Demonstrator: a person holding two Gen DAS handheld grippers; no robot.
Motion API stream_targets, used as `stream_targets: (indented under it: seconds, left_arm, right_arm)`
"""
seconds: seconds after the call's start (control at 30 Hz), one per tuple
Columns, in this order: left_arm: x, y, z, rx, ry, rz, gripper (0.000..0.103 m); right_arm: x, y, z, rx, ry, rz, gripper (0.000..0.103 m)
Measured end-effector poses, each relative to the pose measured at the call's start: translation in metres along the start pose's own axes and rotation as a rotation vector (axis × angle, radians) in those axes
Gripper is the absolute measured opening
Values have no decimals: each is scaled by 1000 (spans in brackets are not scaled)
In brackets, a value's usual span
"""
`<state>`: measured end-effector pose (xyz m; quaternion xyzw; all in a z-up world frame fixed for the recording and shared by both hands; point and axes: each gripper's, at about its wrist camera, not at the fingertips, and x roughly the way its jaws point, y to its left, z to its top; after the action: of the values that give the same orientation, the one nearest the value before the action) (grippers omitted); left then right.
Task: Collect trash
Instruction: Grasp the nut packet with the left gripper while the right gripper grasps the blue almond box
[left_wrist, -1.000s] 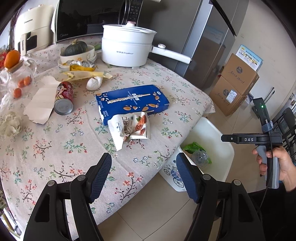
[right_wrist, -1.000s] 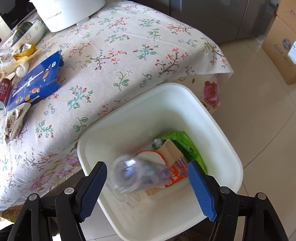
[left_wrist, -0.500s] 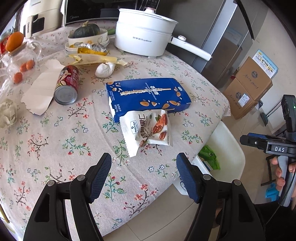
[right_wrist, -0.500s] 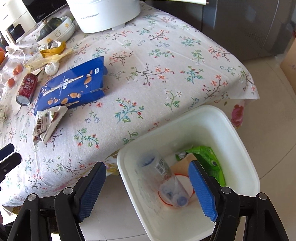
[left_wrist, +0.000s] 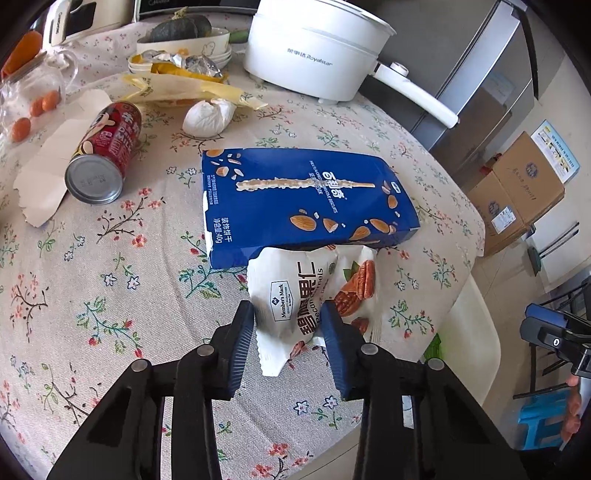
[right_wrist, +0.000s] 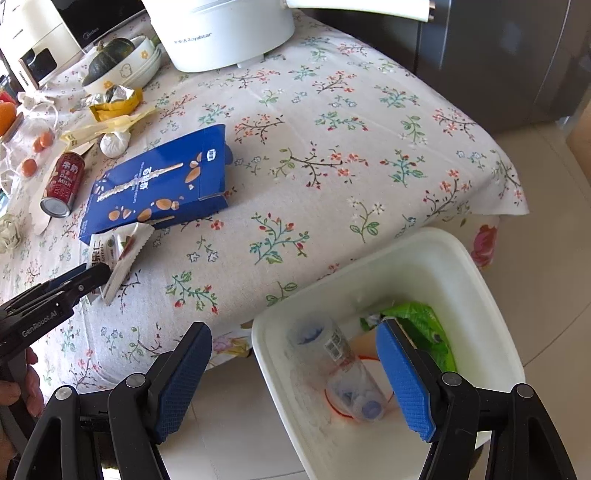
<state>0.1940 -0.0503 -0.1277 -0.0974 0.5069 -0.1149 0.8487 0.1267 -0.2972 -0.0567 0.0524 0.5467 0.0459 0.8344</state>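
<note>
A white pecan snack bag (left_wrist: 295, 291) lies on the floral tablecloth against a blue biscuit box (left_wrist: 306, 195). My left gripper (left_wrist: 288, 317) straddles the bag. Its jaws are closing, and both pads touch the bunched bag. The right wrist view shows the same grip from the side, left gripper (right_wrist: 92, 275) at the bag (right_wrist: 122, 251). My right gripper (right_wrist: 291, 328) hangs open and holds nothing above the near rim of the white bin (right_wrist: 461, 251). The bin holds a clear plastic bottle (right_wrist: 343, 365) and a green wrapper (right_wrist: 424, 328).
A red can (left_wrist: 107, 147) lies on torn white paper beyond the box. Near it are a white wad (left_wrist: 208, 118), yellow wrappers (left_wrist: 177, 86), stacked bowls with a squash (left_wrist: 184, 40) and a white electric pot (left_wrist: 314, 48). Cardboard boxes (left_wrist: 517, 192) stand on the floor.
My left gripper came forward and down onto the snack bag, and its jaws narrowed around it, bunching the bag. The bottle settled in the bin as my right gripper drew back.
</note>
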Motion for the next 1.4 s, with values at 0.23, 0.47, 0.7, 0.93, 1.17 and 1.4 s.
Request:
stream_targets:
  seconds: [0.23,0.47,0.7,0.93,1.17,1.4]
  left_arm:
    - [-18,-14,-2,51,-7,-14,13]
    - [-75,4,0,24,-79,-28,13]
    - [-121,41,14,-16,-155,-3,13]
    - [-122,68,14,-55,-134,16,13]
    - [-104,77,17,-83,-90,25,13]
    - [-99,69,17,-68,-79,20,13]
  right_arm:
    - [-1,-4,0,20,-4,-10,77]
    - [16,9,13,-30,58,27,78]
    - [34,31,54,-90,30,125,79]
    - [88,43,91,-74,45,243,79]
    - [119,48,111,-13,39,356,71]
    - [113,54,110,16,18,460,25]
